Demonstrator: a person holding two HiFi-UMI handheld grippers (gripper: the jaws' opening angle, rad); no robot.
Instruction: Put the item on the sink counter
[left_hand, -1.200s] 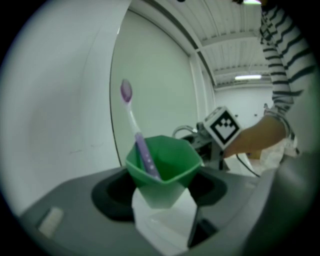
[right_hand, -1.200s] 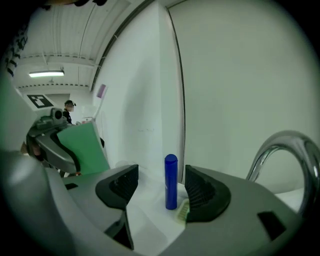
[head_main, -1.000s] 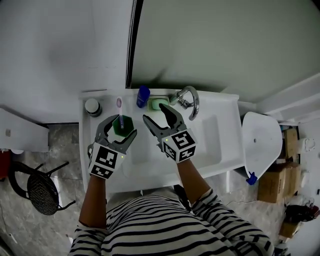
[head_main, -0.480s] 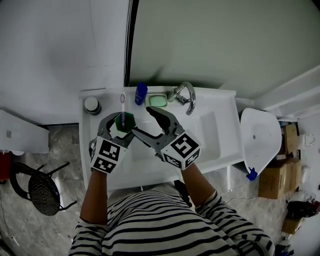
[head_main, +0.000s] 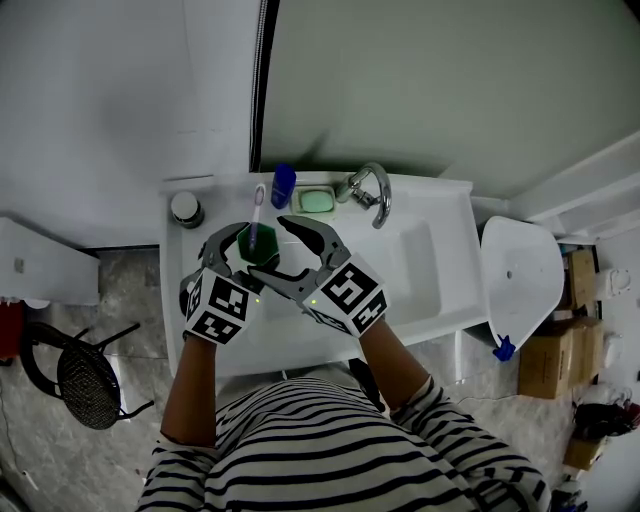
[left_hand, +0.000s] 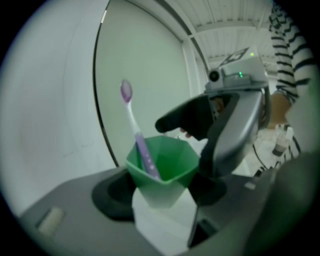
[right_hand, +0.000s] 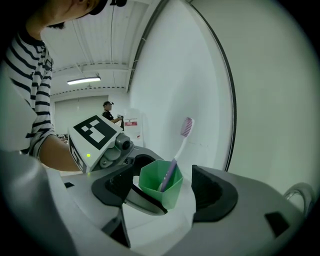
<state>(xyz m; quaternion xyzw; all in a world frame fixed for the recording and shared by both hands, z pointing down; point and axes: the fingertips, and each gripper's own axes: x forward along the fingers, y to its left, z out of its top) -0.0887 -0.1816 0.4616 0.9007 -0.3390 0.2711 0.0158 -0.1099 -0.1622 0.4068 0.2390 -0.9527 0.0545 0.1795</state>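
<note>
The mirror (head_main: 420, 90) fills the far wall above the white worktop (head_main: 455, 240), which has the basin sunk in its right half. To the right of the worktop stands a white toilet (head_main: 525, 270), and on the floor at the left a dark chair (head_main: 85, 375).

My left hand-held gripper (head_main: 247, 252) is over the left part of the worktop, pointing away from me, and it grips the cup (head_main: 258, 243), one dark pad pressed on each side. My right hand-held gripper (right_hand: 165, 195) comes in from the right, angled toward the left one. Its jaws have just been opening and now stand wide, with the cup between them, but its pads do not press on it.

The cup is green at the rim and pale toward the base. It stands upright, left of the basin and nearer to me than the things along the far edge. I cannot tell whether its base touches the worktop.

Along that far edge, from right to left, are the curved metal tap (head_main: 375, 195), a green soap dish (head_main: 316, 201), a blue bottle (head_main: 283, 186) and, well apart at the far left corner, a small lidded jar (head_main: 185, 209). A toothbrush (head_main: 256, 215) with a purple handle leans in the cup, bristle head up.
</note>
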